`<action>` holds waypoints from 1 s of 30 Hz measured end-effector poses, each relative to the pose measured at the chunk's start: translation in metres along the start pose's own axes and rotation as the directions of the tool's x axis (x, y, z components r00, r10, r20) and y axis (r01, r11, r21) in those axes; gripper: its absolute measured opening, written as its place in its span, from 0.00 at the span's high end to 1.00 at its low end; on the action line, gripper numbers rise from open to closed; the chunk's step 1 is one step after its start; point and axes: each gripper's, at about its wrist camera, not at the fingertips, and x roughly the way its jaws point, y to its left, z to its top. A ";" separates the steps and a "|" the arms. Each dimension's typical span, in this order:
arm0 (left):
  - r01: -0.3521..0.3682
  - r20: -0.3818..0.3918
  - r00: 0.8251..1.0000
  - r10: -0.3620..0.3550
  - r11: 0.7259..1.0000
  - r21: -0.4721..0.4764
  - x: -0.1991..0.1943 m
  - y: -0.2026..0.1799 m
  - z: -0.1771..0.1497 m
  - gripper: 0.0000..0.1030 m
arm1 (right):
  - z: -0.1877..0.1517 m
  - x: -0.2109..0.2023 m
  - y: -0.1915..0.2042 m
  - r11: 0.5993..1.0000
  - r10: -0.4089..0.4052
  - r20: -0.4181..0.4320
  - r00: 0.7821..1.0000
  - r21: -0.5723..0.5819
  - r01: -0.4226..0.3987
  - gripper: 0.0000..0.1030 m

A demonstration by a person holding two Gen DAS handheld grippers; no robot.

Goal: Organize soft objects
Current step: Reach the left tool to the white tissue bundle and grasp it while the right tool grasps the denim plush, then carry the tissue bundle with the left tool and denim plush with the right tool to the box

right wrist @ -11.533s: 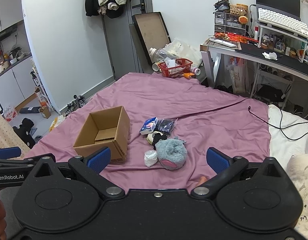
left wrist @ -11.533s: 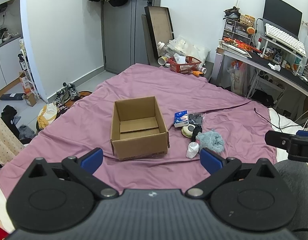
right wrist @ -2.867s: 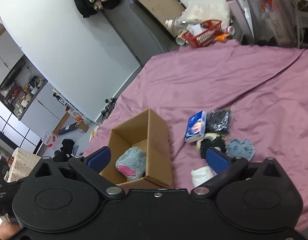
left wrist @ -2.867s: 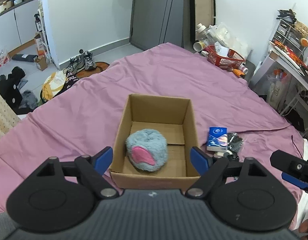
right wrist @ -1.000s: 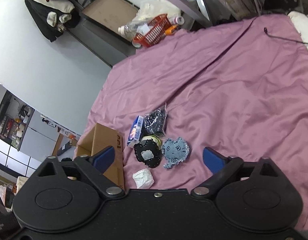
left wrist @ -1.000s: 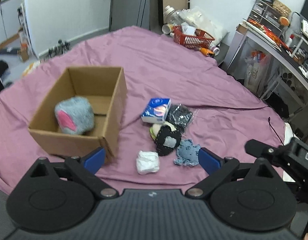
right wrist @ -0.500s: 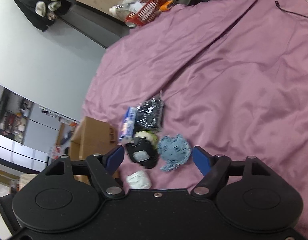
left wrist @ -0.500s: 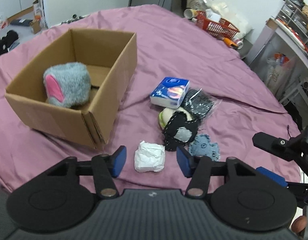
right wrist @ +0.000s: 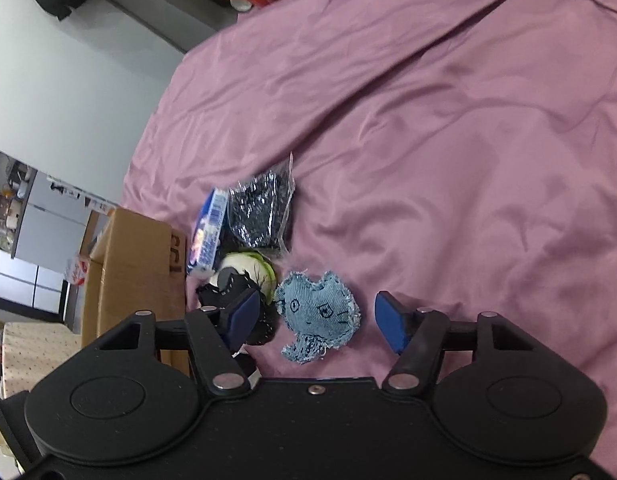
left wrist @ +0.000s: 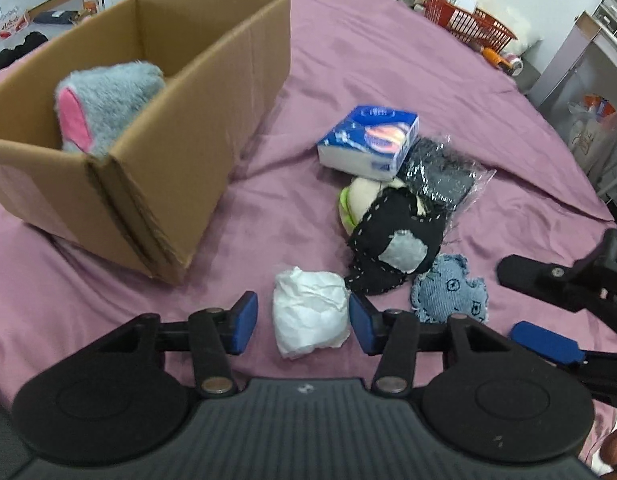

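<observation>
A crumpled white wad (left wrist: 308, 314) lies on the purple bedcover between the pads of my left gripper (left wrist: 302, 322). Its jaws are closing, and a gap still shows on the wad's left side. My right gripper (right wrist: 317, 320) straddles a blue denim cat-face plush (right wrist: 316, 316), its jaws also closing with space on both sides. That same denim plush (left wrist: 448, 292) and the right gripper (left wrist: 548, 320) appear in the left wrist view. Left of the pile stands a cardboard box (left wrist: 148, 184) with a grey and pink plush (left wrist: 104, 104) inside.
Behind the wad lie a black stitched plush (left wrist: 392, 248), a cream and green plush (left wrist: 356, 200), a blue tissue pack (left wrist: 368, 140) and a black item in clear wrap (left wrist: 440, 176). A red basket (left wrist: 464, 24) sits past the bed's far edge.
Both grippers have sunk towards the pile and their jaws have narrowed. The left now frames the white wad, and the right frames the denim plush.
</observation>
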 end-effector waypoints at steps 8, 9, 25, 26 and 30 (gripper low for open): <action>0.002 0.005 1.000 -0.002 0.999 -0.033 0.007 0.002 0.000 0.58 | 0.000 0.027 0.007 0.998 -0.047 -0.043 0.998 -0.031 0.046 0.43; 0.006 0.003 1.000 -0.006 1.000 -0.030 0.006 0.002 0.000 0.59 | 0.001 0.029 0.008 0.998 -0.051 -0.046 0.998 -0.035 0.050 0.43; 0.083 0.037 0.996 -0.083 0.997 0.004 -0.043 0.007 0.008 0.59 | -0.012 0.020 0.021 0.987 -0.083 0.005 0.997 -0.136 0.082 0.81; 0.088 0.043 0.995 -0.088 0.996 0.006 -0.049 0.008 0.011 0.59 | -0.013 0.015 0.020 0.989 -0.079 0.013 0.997 -0.127 0.080 0.82; 0.107 0.079 0.991 -0.109 0.994 0.029 -0.071 0.011 0.017 0.59 | -0.018 -0.003 0.021 0.991 -0.054 0.057 0.997 -0.123 0.061 0.85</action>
